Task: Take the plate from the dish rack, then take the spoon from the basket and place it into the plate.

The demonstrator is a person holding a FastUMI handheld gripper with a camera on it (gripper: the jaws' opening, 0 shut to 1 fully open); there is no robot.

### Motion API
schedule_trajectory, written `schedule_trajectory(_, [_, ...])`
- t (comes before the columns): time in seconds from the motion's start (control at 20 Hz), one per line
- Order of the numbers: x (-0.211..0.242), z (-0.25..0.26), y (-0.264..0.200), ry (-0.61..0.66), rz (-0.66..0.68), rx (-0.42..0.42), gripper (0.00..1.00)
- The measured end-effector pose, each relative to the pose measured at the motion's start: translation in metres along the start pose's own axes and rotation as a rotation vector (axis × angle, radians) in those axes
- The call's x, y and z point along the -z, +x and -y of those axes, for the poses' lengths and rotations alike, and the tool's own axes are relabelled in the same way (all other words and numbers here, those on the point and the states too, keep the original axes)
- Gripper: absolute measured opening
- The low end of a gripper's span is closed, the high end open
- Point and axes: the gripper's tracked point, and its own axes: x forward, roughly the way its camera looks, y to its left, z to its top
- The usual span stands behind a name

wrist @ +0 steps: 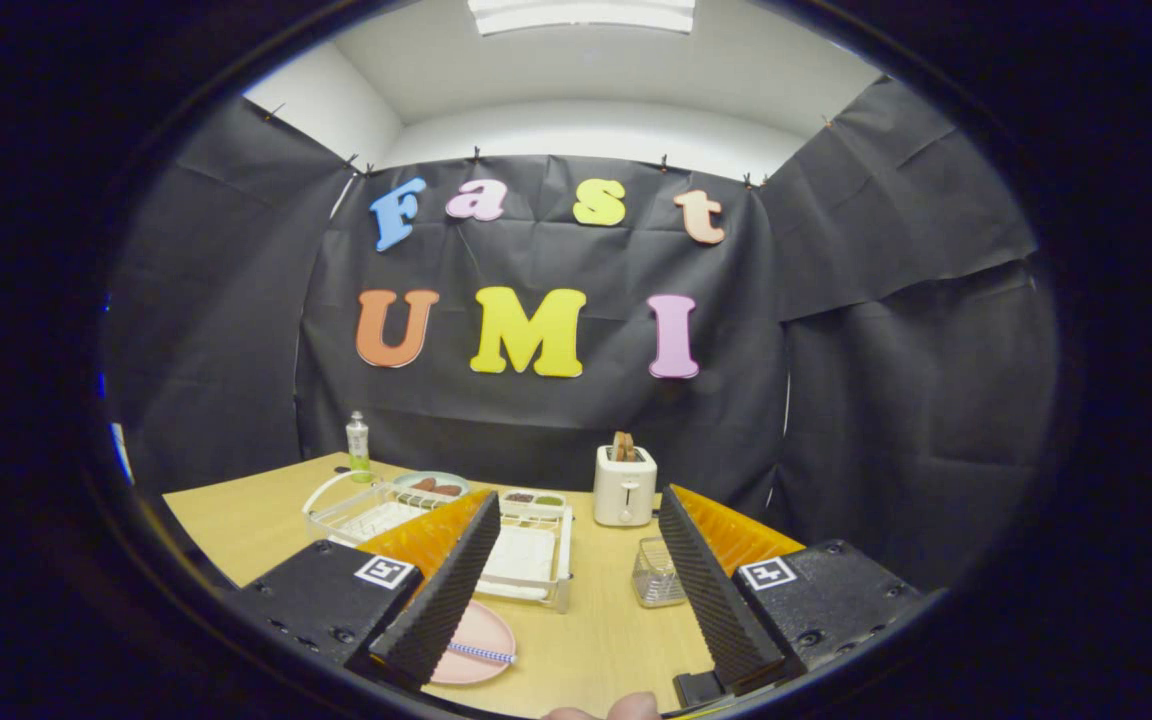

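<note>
Lying on the plate by the left finger, the spoon was seen beneath the gripper, held apart and empty, with rack, basket and toaster beyond.

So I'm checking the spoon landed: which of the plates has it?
The pink plate by the open claw, holding the striped spoon; the green plate holds food.

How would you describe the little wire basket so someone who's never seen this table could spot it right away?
Start at the white toaster at the back of the wooden table. Just in front of it, slightly toward the open claw's right finger, stands the small basket. Unlike the wide white dish rack on the toaster's other side, it is a narrow, see-through mesh box.
</note>
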Motion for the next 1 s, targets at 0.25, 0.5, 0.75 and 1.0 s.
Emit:
schedule_trajectory(0.25, [0.004,0.001,0.006,0.020,-0.004,0.006,1.00])
schedule_trajectory(0.5, [0.001,0.000,0.008,-0.003,-0.010,0.009,1.00])
schedule_trajectory(0.75, [0.001,0.001,0.005,-0.002,-0.006,0.007,1.00])
schedule_trajectory(1.0, [-0.006,0.008,0.003,0.013,0.021,0.016,1.00])
